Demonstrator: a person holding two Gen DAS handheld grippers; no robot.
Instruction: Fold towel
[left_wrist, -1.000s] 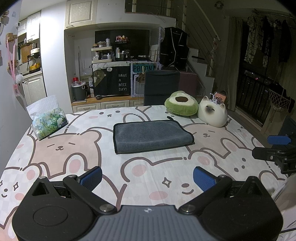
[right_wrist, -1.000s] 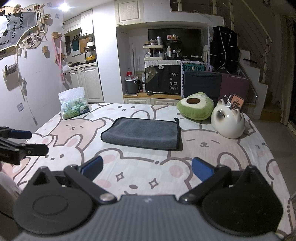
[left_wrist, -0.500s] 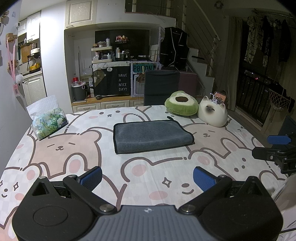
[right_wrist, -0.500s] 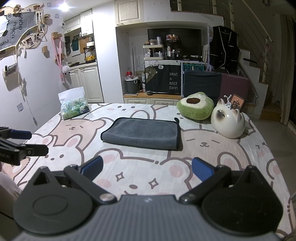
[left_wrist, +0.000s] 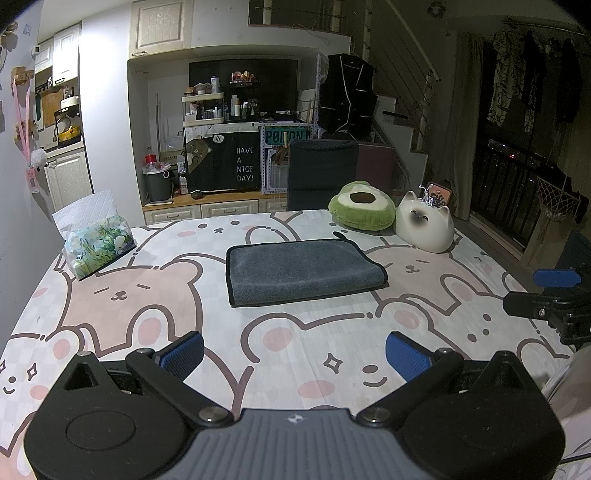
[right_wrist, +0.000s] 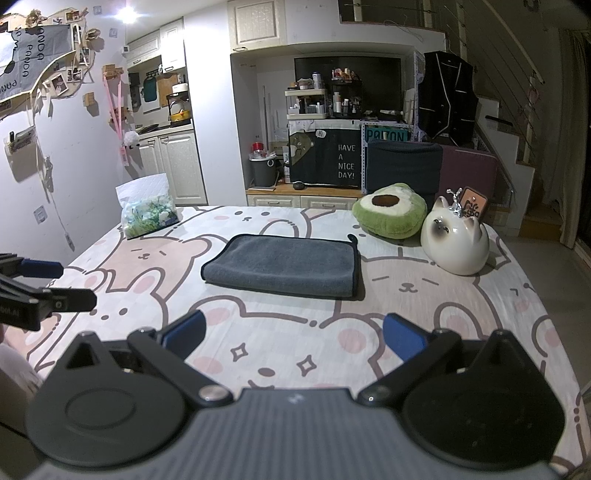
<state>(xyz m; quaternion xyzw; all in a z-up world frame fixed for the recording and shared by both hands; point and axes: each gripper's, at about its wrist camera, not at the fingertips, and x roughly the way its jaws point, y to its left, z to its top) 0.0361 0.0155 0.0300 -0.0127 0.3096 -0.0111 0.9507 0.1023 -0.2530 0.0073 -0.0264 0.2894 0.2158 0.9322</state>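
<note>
Dim room w/ kitchen cabinets and shelves at the back, stairs off to the right. Big table (left_wrist: 155, 317) covered in a bear-print cloth fills the foreground.

Towel (left_wrist: 303, 271), grey w/ dark edging, lies folded flat near the table's middle, a neat rectangle. Long axis runs left-right across the table, roughly parallel to the near edge; from the left cam it's skewed a bit, right end nearer. Rounded fold runs along its front and its right-front corner in the left view; in the right view (right_wrist: 284, 266) the bound edge w/ a small hanging loop sits at the right end, far corner.

Left gripper (left_wrist: 294, 350) hangs over the near table edge, jaws spread wide, nothing between the blue pads (left_wrist: 183, 352). Well short of the towel, not touching it.

Right gripper (right_wrist: 293, 338) same story: jaws wide apart, empty, hovering near the front edge, apart from the towel. Each one shows at the side of the other's view, so they're side by side.

Tissue pack (left_wrist: 98, 247) at far left of the table. Avocado plush (left_wrist: 362, 212) and white cat figure (left_wrist: 424, 229) sit touching or nearly so at far right, behind the towel. Dark chair back (left_wrist: 321, 170) beyond the far edge.
</note>
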